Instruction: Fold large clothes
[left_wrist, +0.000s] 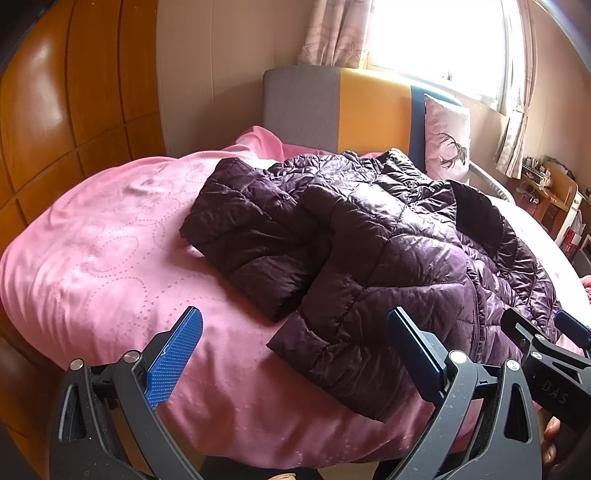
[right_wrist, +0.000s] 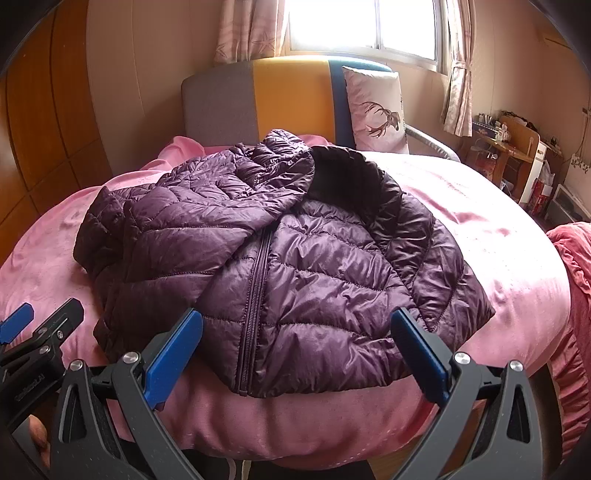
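There is one garment, a dark purple quilted jacket (right_wrist: 266, 258), and it lies on the pink bedcover (left_wrist: 110, 266) of the bed, near the foot edge where the person stands. There are two hand-held grippers. The left hand-held gripper (left_wrist: 295, 354) has its two blue pads spread wide, with nothing between them; it hovers over the bedcover just in front of the jacket's lower corner. The right hand-held gripper (right_wrist: 295, 354) is spread in the same way and holds nothing, and the jacket's hem lies just beyond its fingers.

One pillow (right_wrist: 376, 110) with a deer drawing stands against the headboard (right_wrist: 258, 99), which has three colour bands: grey, yellow and blue. There is one window (right_wrist: 365, 26) with two curtains.

The left wrist view shows one sleeve (left_wrist: 251, 236) lying across the left side of the jacket, its cuff toward the camera. The right wrist view shows the closed zipper (right_wrist: 255, 302) running down the front and the dark lining of the hood (right_wrist: 351, 181). It also shows a reddish fabric (right_wrist: 576, 288) at the right edge of the bed, perhaps another blanket, but this part is too distorted to be sure.
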